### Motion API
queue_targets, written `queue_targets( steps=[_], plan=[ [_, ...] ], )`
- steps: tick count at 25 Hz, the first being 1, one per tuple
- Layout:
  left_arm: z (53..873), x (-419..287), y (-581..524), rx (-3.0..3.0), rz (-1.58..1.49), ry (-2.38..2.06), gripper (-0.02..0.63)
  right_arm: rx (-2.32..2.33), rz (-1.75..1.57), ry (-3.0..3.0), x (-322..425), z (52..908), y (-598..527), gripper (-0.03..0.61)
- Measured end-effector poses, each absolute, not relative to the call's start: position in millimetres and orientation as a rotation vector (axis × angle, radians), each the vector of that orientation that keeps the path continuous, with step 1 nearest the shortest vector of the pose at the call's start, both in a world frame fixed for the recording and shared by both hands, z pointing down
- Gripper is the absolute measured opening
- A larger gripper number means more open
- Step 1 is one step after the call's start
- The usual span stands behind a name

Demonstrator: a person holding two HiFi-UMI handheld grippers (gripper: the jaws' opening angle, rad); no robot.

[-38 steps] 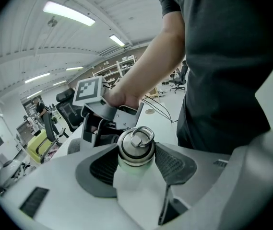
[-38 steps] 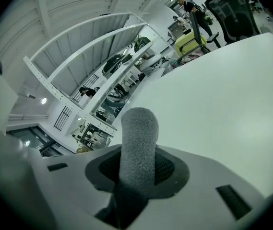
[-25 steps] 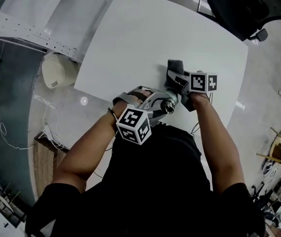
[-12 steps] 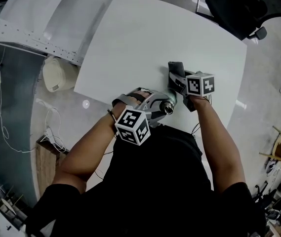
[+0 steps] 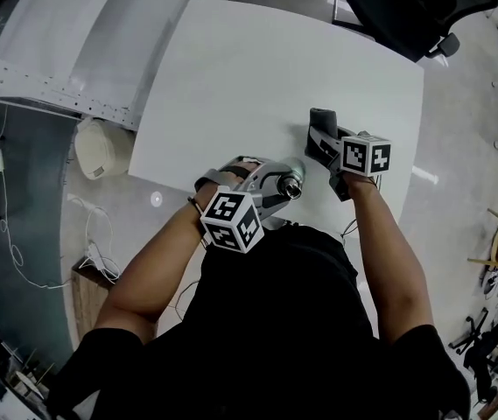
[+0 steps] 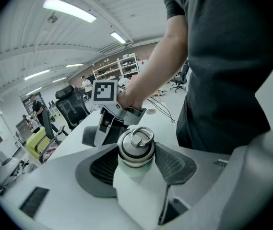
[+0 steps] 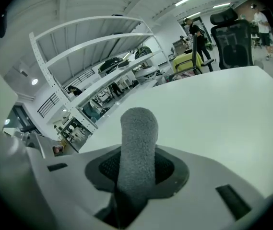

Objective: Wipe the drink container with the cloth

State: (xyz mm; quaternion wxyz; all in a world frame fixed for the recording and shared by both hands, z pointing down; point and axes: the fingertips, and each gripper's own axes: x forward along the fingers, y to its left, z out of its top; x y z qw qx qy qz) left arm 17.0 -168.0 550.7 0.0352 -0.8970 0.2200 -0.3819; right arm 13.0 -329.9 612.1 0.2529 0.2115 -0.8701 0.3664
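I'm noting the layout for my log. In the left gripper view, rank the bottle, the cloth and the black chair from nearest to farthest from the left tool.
1. The bottle, clamped in the left tool, centre of view.
2. The cloth, beyond it, to the left.
3. The black chair, farthest, back left.

My worktop (image 5: 257, 68) is just a big plain white slab on a pale, shiny floor (image 5: 459, 129). There's a black office chair (image 5: 406, 7) parked at the far corner and white cables (image 5: 94, 254) trailing on the floor to my left. A white shelving rack (image 7: 98, 41) stands off to the side, with strip lights (image 6: 69, 9) overhead.
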Motion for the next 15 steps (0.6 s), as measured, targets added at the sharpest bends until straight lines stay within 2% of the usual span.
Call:
queue_targets(
  steps=[15],
  plan=[
    [555.8, 15.0, -186.6, -2.912, -1.181, 0.729, 0.249, 0.894, 1.237, -2.561, 78.8, 529.0, -283.2, 0.114]
  ],
)
